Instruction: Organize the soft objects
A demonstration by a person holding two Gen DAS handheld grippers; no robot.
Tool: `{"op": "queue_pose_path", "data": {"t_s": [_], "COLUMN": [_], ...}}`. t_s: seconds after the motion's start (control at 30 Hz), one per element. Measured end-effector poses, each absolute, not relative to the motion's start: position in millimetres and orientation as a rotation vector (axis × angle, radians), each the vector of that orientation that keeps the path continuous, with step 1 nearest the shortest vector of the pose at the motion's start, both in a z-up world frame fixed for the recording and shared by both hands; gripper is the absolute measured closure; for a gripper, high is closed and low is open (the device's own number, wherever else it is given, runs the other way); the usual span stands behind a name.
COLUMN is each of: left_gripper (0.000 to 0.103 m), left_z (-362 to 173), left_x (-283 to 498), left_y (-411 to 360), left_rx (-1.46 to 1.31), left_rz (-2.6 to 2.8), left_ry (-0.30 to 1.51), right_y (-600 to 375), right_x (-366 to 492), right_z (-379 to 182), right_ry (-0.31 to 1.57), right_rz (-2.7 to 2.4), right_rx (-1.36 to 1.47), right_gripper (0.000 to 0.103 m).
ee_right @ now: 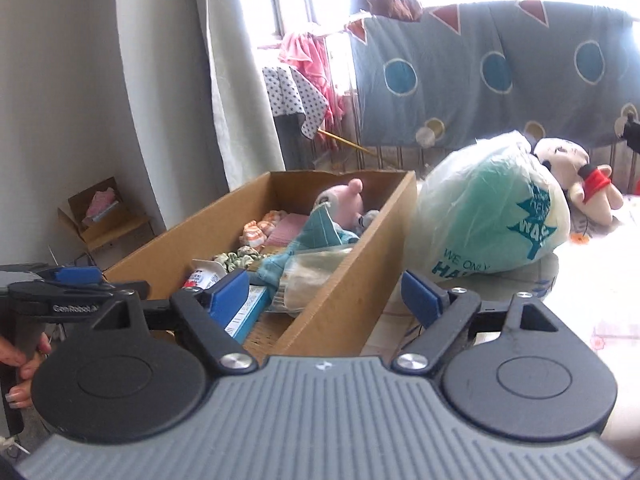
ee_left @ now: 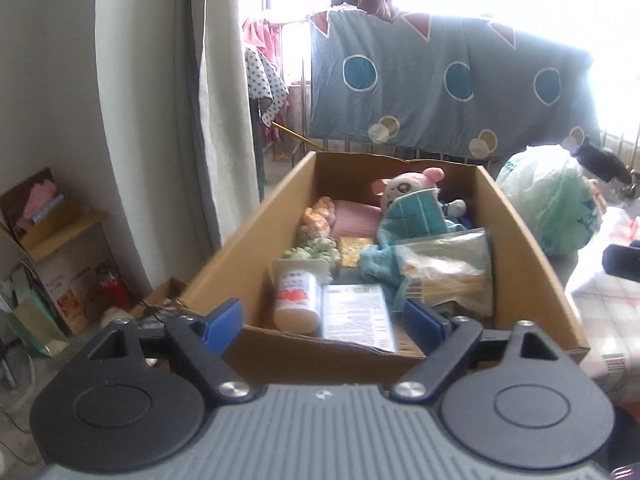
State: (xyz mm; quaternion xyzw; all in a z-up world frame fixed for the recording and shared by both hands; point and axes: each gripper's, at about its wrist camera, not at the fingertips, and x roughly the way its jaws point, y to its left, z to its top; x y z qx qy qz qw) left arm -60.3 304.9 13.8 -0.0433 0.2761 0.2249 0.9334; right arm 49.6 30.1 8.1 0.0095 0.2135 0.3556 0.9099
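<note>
A cardboard box holds a pink plush toy, a teal cloth, an orange-and-white soft item, a green scrunchie, a bottle, a leaflet and a clear bag. My left gripper is open and empty at the box's near edge. My right gripper is open and empty over the box's near right corner. A Mickey plush lies to the right on the bed.
A bulging green plastic bag sits right of the box. A blue quilt hangs on a rail behind. A curtain and small open cartons stand at the left. The left gripper also shows in the right wrist view.
</note>
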Motion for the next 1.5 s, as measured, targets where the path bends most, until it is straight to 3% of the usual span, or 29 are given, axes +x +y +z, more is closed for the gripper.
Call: {"op": "queue_pose_path", "data": {"t_s": [0.87,1.5], "left_gripper": [0.014,0.004], "left_z": [14.7,19.7], "left_x": [-73.3,-85.0], "left_y": [273.7,262.1], "left_rx": [-0.074,-0.032], "left_rz": [0.431,0.394], "left_ry": [0.538,0.49], "right_y": [37.9,33.6], "right_x": [8.5,-13.5], "right_z": [4.2,14.8], "right_ry": [0.33,0.292], "right_rz": [0.828,0.86], "right_rx": [0.002,-0.038], "right_gripper": [0.019,0.014]}}
